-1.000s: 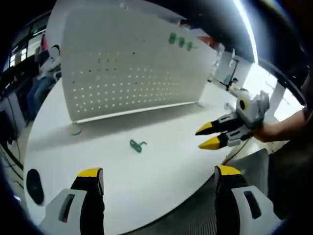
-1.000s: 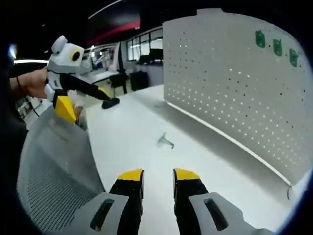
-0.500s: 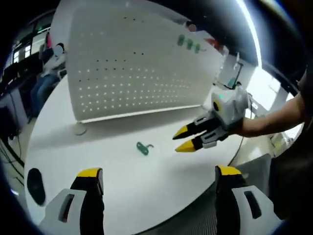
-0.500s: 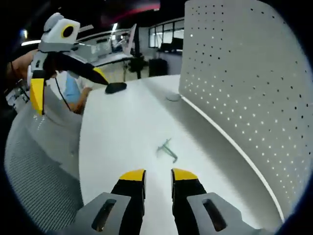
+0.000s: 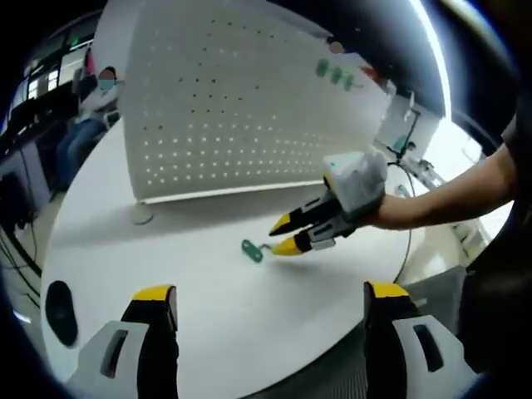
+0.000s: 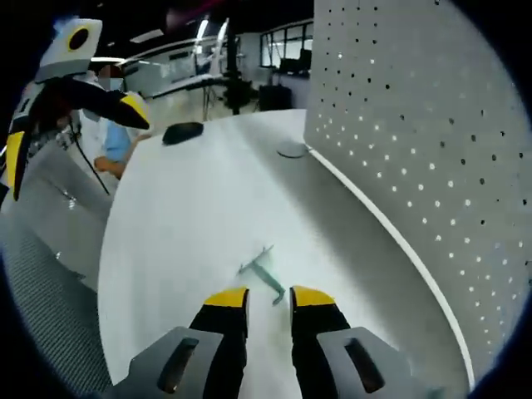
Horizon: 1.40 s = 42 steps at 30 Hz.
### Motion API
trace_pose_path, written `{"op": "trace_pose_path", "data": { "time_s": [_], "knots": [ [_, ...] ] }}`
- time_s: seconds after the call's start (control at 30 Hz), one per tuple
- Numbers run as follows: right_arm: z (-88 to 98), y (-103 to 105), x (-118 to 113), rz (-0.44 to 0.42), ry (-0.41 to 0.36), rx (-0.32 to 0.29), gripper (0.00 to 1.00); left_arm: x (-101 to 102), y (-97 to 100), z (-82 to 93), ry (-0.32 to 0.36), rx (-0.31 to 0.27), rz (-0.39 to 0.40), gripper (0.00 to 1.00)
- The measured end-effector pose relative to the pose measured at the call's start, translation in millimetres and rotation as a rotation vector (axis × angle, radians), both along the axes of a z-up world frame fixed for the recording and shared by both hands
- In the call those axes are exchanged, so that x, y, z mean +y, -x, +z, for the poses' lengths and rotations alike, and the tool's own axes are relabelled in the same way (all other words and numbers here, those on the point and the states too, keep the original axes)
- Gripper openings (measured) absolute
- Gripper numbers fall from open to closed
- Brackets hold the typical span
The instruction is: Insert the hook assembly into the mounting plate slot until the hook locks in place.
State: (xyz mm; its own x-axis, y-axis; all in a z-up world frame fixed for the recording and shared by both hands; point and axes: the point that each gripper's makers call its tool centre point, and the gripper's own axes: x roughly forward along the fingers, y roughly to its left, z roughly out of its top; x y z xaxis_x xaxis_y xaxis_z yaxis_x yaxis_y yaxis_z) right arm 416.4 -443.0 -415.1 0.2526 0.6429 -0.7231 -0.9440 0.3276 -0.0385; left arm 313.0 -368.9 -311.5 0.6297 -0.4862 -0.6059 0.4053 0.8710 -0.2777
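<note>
Now that our right gripper, jaws narrowly parted, has closed in on the green hook (left gripper spread wide), we judge pickup imminent.

A broad white table curves through the room, and near its far edge lies a small dark oval object, flat on the surface. Behind the table a seated person in a blue top faces away toward the desks. A grey mesh chair back stands close against the table's near side, and office windows line the wall far behind.
</note>
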Motion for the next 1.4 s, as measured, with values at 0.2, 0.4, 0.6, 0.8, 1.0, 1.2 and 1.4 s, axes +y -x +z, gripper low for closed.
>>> {"op": "trace_pose_path", "data": {
  "time_s": [0.2, 0.4, 0.6, 0.8, 1.0, 1.2, 1.4],
  "knots": [
    [-6.9, -5.6, 5.4, 0.047, 0.023, -0.001, 0.16, 10.4, -5.1, -1.5, -0.006, 0.007, 0.017, 0.93],
    [-13.0, -1.2, 10.3, 0.131, 0.055, 0.002, 0.14, 11.2, -8.2, 0.7, -0.006, -0.003, 0.024, 0.92],
    [-14.4, 2.6, 13.3, 0.167, 0.066, 0.029, 0.01, 10.8, -3.6, -2.2, -0.001, 0.003, 0.031, 0.91],
    [-14.1, 2.7, 10.1, 0.109, 0.077, 0.036, 0.01, 10.6, -3.0, -1.2, -0.004, -0.002, 0.034, 0.90],
    [-8.5, -1.4, 4.7, -0.008, 0.034, 0.078, 0.00, 8.9, -5.0, 6.0, -0.004, -0.024, 0.035, 0.91],
    [6.7, -7.8, -0.7, -0.051, 0.022, 0.064, 0.00, 4.0, -5.6, 13.6, -0.011, -0.044, 0.014, 0.92],
    [25.6, -13.1, -1.1, -0.072, -0.009, 0.032, 0.00, -3.2, -8.2, 23.3, -0.011, -0.068, -0.004, 0.93]
  ]
}}
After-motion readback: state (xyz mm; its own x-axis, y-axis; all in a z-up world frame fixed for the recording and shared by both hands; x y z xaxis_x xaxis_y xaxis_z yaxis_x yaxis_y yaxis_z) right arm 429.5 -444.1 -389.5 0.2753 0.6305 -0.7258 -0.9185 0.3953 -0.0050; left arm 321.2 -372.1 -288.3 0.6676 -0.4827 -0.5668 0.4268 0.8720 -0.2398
